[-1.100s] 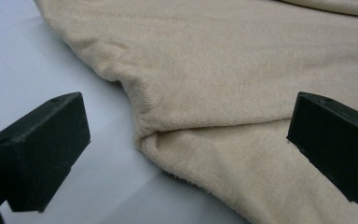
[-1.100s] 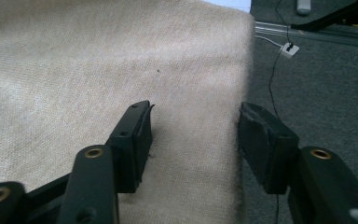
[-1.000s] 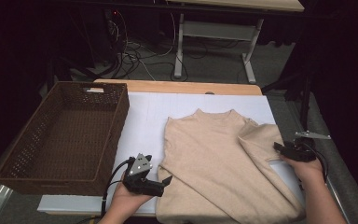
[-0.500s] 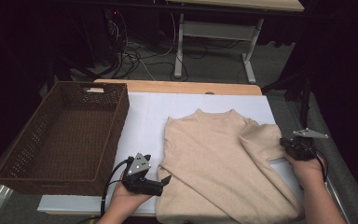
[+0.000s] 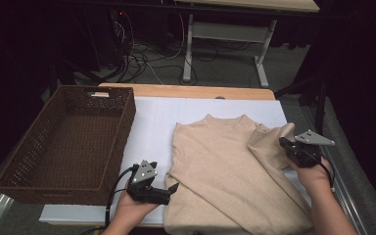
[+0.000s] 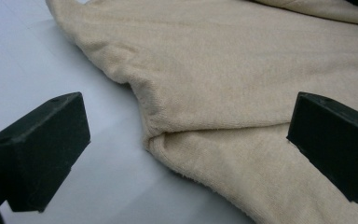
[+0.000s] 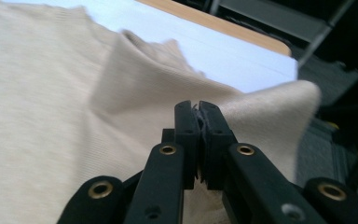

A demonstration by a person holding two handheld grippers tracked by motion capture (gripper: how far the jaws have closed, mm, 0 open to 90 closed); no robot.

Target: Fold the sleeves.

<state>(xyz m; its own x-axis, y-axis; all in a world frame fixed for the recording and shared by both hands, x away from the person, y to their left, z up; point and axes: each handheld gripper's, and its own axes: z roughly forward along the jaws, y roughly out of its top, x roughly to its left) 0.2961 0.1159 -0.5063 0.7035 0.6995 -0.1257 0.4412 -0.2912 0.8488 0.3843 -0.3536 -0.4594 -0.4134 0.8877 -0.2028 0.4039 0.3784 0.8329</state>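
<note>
A beige sweater [image 5: 225, 166] lies flat on the white table cover [image 5: 152, 122], neck toward the far side. My left gripper [image 5: 173, 189] rests at the sweater's near left edge, jaws open and level. In the left gripper view, the left gripper [image 6: 186, 140] has the sweater [image 6: 242, 70] hem fold between its wide-apart jaws, untouched. My right gripper [image 5: 282, 143] is shut on the folded-over right sleeve and holds it raised off the table. In the right gripper view, the right gripper [image 7: 199, 109] pinches a thin ridge of sweater [image 7: 37, 93] fabric.
A brown woven basket [image 5: 68, 193] stands at the table's left, with nothing visible inside. The wooden table edge [image 5: 186, 91] runs along the far side. Beyond it are cables and a desk frame [image 5: 225, 34] on the floor.
The right gripper has shut on the sleeve fold and risen with it, drawing the fabric up off the table. The left gripper has stayed in place.
</note>
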